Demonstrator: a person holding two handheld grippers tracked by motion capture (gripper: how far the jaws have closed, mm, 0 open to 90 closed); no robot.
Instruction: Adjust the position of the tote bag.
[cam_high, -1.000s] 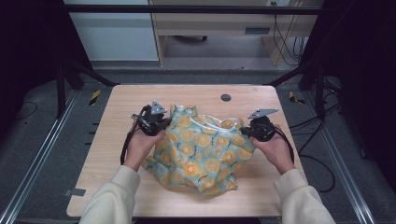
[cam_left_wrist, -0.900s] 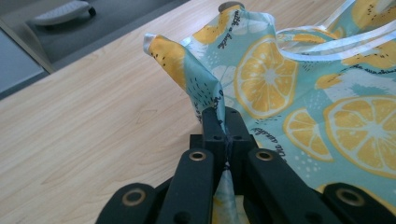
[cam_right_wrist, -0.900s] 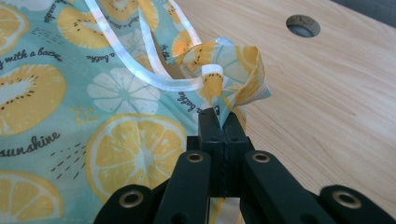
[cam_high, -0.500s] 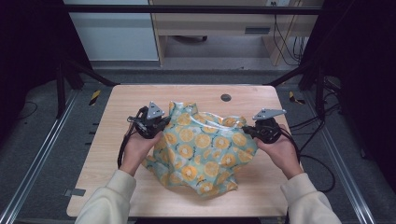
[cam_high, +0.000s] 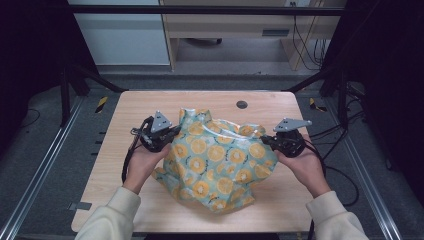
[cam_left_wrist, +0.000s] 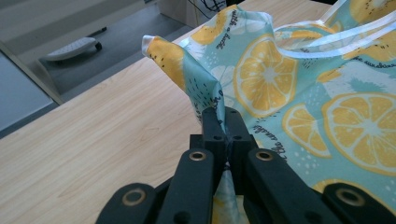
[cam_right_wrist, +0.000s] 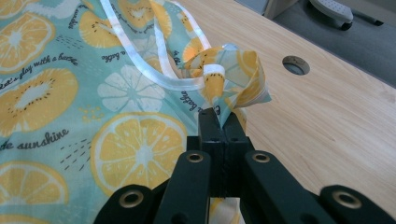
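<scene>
At frame centre, my left gripper (cam_high: 167, 137) and right gripper (cam_high: 270, 141) each pinch an edge of the lemon-print cloth (cam_high: 220, 160) (jaws clamped), holding it spread above the table (cam_high: 125, 110) for laying flat.

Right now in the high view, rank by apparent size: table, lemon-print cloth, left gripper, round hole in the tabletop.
1. table
2. lemon-print cloth, pinched at both sides
3. left gripper, about as big as the right gripper
4. round hole

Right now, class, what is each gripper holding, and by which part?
Both hold the lemon-print cloth: the left gripper pinches its bunched left edge, the right gripper a gathered fold at its right edge.
</scene>
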